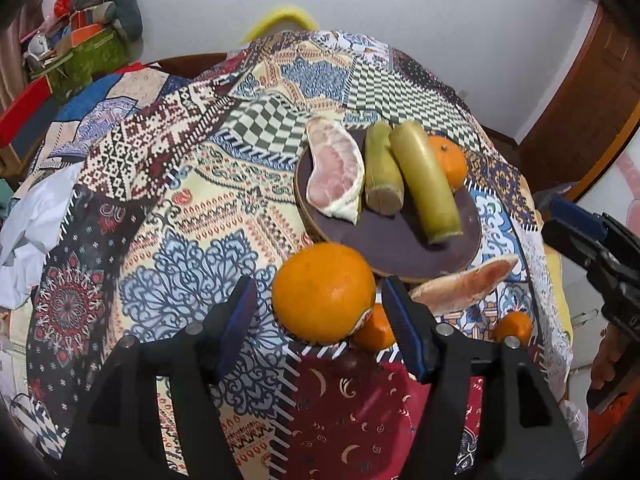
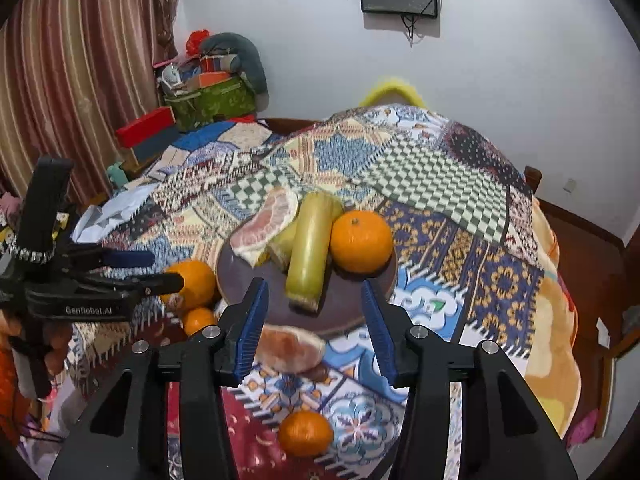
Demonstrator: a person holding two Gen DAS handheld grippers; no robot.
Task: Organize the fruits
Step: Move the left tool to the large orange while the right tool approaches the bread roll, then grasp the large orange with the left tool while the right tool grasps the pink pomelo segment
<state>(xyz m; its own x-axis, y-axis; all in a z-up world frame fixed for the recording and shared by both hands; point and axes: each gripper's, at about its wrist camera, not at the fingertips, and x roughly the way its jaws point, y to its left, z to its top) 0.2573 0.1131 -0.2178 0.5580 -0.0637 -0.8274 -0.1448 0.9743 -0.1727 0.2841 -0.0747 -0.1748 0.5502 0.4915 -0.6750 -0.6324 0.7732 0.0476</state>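
Note:
A dark round plate [image 1: 404, 248] [image 2: 240, 276] holds a pomelo wedge [image 1: 334, 168] [image 2: 264, 228], two green cane pieces [image 1: 424, 184] [image 2: 310, 248] and a mandarin [image 1: 448, 160] [image 2: 360, 240]. My left gripper [image 1: 320, 320] is open, its fingers on either side of a large orange [image 1: 322, 292] [image 2: 192, 282] on the cloth beside the plate. A small mandarin [image 1: 374, 332] [image 2: 198, 320] lies next to it. My right gripper [image 2: 314, 332] is open above a second pomelo wedge [image 2: 290, 350] [image 1: 464, 284]. Another mandarin [image 2: 306, 432] [image 1: 514, 326] lies nearer.
A patterned patchwork cloth [image 1: 200, 208] [image 2: 440, 200] covers the table. White paper [image 1: 28, 224] lies at its left edge. Boxes and a green bag [image 2: 208, 100] stand at the back left. A wooden door [image 1: 580, 100] is on the right.

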